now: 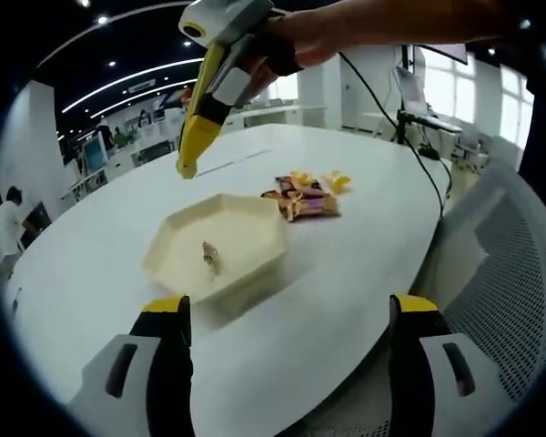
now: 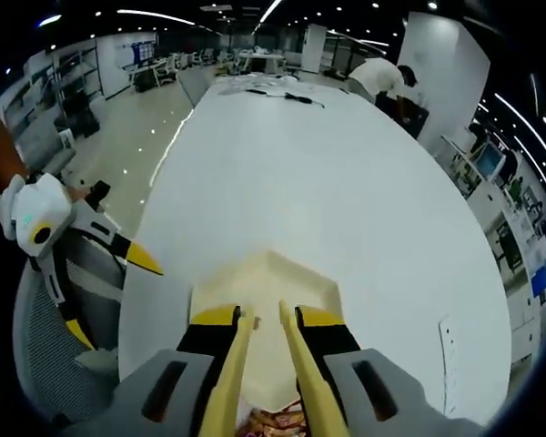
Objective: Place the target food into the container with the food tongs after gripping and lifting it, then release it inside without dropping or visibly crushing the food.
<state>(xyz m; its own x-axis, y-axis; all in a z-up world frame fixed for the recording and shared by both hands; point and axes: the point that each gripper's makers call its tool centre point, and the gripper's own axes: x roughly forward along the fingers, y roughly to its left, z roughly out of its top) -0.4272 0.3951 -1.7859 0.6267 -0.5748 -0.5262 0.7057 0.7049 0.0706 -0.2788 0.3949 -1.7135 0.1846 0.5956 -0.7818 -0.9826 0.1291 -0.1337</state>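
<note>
Container: a cream six-sided tray (image 1: 220, 246) on the white counter (image 1: 346, 300); one small piece of food (image 1: 209, 256) lies inside it, near the middle.
Snacks: a heap of wrapped snacks (image 1: 302, 198) lies on the counter just beyond the tray, not touching it.
Tongs: the right gripper (image 1: 187, 167) holds yellow tongs (image 2: 259, 364); in the right gripper view their two arms run forward between the jaws with a narrow gap between the tips, and nothing is in them.
Right jaws: closed around the tongs' arms.
Left gripper: the left gripper (image 1: 291, 314) hangs on the near side of the tray, jaws wide apart and empty.
Step in hand: my judgement is that the tongs go to the snacks for a pick.
How to do it well: let the tongs open wider, bring the tips down on both sides of one snack at the heap's edge, squeeze gently, lift straight, then carry it over the tray's rim and release low.
</note>
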